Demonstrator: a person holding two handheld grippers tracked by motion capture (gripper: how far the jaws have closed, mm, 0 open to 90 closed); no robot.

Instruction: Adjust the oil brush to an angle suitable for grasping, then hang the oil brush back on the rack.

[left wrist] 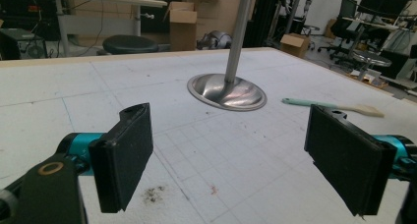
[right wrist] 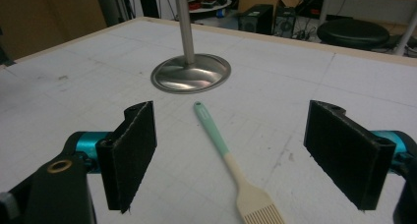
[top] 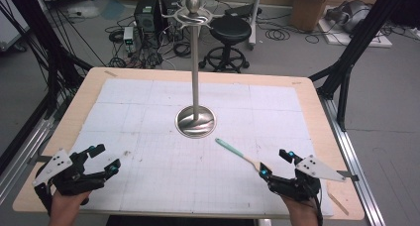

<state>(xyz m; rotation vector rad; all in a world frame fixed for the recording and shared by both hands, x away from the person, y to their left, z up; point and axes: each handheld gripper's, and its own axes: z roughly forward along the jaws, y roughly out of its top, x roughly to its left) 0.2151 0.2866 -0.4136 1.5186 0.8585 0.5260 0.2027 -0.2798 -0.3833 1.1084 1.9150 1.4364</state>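
Both claws sit at the near edge of the bench, each one held in a hand that comes from below in the high view. At the near left corner is the left claw, its jaws standing wide apart with nothing between them. At the near right is the right claw, its jaws also wide apart and pressing on nothing. Between the jaws of the right claw, on the white gridded sheet, lies the pastry brush. Its cream bristle end points to the right claw and is very near it, and its mint-green handle points toward the stand. Whether one jaw touches the bristles I cannot tell. A tall metal stand with a round base is upright in the middle of the bench, just beyond the handle tip of the brush and apart from it.
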